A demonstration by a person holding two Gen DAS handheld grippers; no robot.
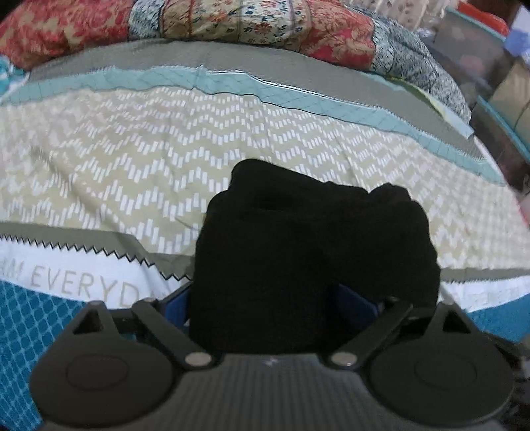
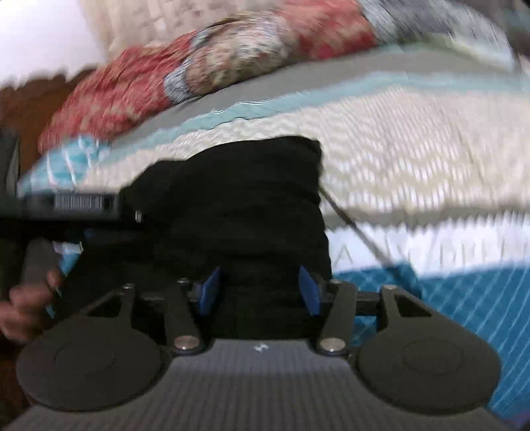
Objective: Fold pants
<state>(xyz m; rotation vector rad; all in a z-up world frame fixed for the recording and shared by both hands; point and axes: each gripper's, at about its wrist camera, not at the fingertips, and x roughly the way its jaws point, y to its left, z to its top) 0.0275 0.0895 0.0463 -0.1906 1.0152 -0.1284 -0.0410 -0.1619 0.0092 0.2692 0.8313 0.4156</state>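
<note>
The black pants (image 1: 308,238) lie bunched and folded on the patterned bedspread (image 1: 132,159). In the left wrist view the cloth fills the space between my left gripper's blue pads and hides the fingertips; the left gripper (image 1: 275,298) looks shut on the pants. In the right wrist view the pants (image 2: 251,205) also sit between the blue pads (image 2: 209,291) of my right gripper (image 2: 260,291), which stand apart with cloth between them. The left gripper's body (image 2: 73,205) shows at the left edge of the right view, against the pants.
A floral quilt or pillow (image 1: 232,23) lies along the far edge of the bed. Boxes and clutter (image 1: 490,66) stand at the far right. A hand (image 2: 26,308) holds the left gripper's handle. The right view is motion-blurred.
</note>
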